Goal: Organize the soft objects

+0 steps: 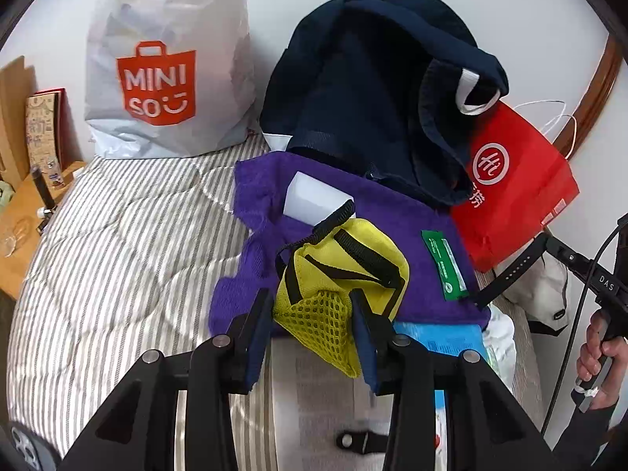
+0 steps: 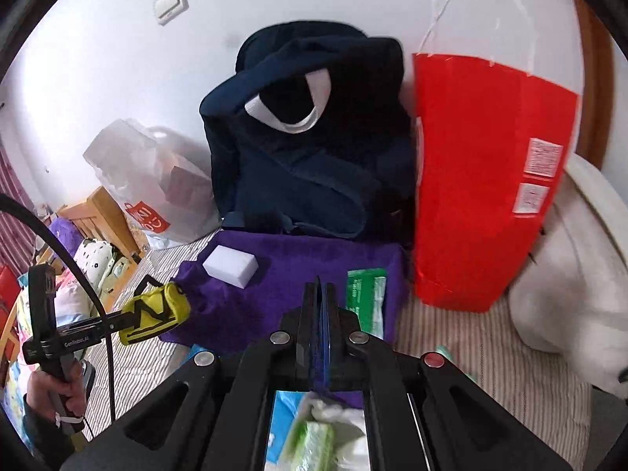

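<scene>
My left gripper (image 1: 310, 306) is shut on a yellow pouch (image 1: 341, 274) with black straps and a mesh pocket, held above a purple towel (image 1: 392, 216). The pouch also shows in the right wrist view (image 2: 157, 310). On the towel (image 2: 298, 263) lie a white sponge block (image 2: 230, 266) and a green packet (image 2: 367, 298); both also show in the left wrist view, the sponge (image 1: 314, 196) and the packet (image 1: 445, 265). My right gripper (image 2: 322, 286) is shut and empty above the towel's near edge. A navy bag (image 2: 310, 149) stands behind the towel.
A red paper bag (image 2: 486, 180) stands right of the navy bag, a white Miniso bag (image 1: 165, 59) to its left. All rest on a striped bedspread (image 1: 117, 255). A white cushion (image 2: 569, 294) lies at right. A wooden bedside table (image 1: 23, 216) stands at left.
</scene>
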Tool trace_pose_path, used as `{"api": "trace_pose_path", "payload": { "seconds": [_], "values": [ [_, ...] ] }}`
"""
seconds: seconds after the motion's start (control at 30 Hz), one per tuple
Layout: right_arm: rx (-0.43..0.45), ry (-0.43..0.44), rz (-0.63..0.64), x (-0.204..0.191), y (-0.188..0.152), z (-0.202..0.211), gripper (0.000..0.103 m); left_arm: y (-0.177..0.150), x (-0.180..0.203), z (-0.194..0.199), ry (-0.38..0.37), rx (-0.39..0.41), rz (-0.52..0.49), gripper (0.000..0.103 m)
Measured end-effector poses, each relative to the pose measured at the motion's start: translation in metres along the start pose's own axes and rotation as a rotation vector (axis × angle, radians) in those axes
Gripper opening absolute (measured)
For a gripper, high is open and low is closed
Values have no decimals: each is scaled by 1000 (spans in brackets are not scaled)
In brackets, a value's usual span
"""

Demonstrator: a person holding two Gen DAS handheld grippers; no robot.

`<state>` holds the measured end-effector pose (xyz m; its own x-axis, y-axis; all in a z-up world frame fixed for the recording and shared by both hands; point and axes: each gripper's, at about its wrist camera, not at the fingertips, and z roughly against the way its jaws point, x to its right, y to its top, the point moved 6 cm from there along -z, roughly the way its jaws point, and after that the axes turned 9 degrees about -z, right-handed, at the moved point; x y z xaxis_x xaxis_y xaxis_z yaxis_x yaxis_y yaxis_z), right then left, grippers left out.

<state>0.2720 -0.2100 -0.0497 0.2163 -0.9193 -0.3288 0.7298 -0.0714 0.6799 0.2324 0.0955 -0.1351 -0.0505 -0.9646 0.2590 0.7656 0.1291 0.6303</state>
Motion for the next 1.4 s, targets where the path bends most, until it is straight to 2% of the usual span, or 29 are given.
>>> {"api": "trace_pose_path", "payload": {
  "seconds": [0.37,0.6,0.83,0.93,1.2,1.3,1.4],
  "values": [
    [-102,9,3,-5,-5,-58,2,15,2,-51,-20,-51,-15,38],
    [-109,9,-7,-2,4,-75,2,19,1,-72,-20,-77,-19,38],
    [-118,-11,-48,12,20,-96,3,22,0,-80,-20,-86,-25,39],
    [-127,-6,-62,14,23,-104,6,20,1,-83,-11,-95,-38,39],
    [-175,-15,-66,21,13,-120,6,17,5,-83,-11,-116,-51,41],
    [-190,-23,-62,24,6,-120,6,18,8,-78,-5,-108,-55,49],
    [-193,-23,-66,27,0,-113,7,19,9,-73,-1,-102,-62,50]
  ]
}}
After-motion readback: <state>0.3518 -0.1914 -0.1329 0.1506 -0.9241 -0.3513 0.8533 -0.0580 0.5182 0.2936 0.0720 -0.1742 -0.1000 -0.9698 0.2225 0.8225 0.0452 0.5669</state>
